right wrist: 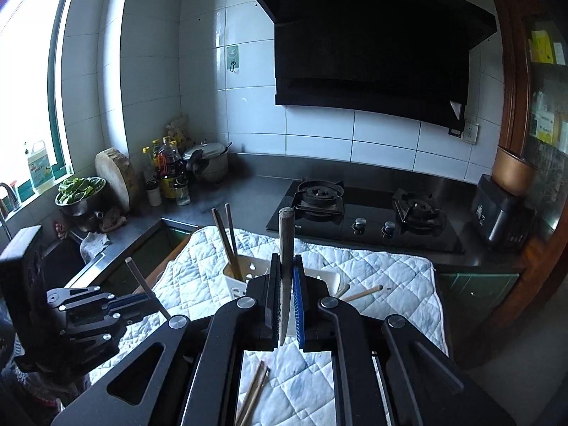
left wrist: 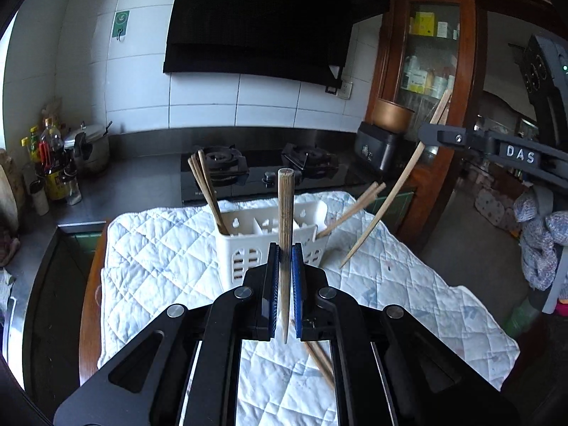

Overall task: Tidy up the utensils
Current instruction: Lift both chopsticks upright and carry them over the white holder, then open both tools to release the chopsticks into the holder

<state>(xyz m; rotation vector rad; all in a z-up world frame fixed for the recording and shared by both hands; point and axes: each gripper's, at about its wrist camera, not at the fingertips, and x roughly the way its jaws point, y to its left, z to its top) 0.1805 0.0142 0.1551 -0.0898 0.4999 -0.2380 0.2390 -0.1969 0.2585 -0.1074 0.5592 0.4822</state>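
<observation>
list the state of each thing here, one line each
left gripper: shut on a chopstick, upright
right gripper: shut on another chopstick, upright
caddy: upright on the quilted cloth, chopsticks leaning in its left and right ends
loose chopsticks: lying on the cloth
stove: no flame showing

"DAS" on right hand-held gripper [left wrist: 431, 131]; brand lettering on range hood [right wrist: 372, 35], too small to read surely.

Both wrist views look down past their fingers, sharing the white caddy [left wrist: 269, 245].
</observation>
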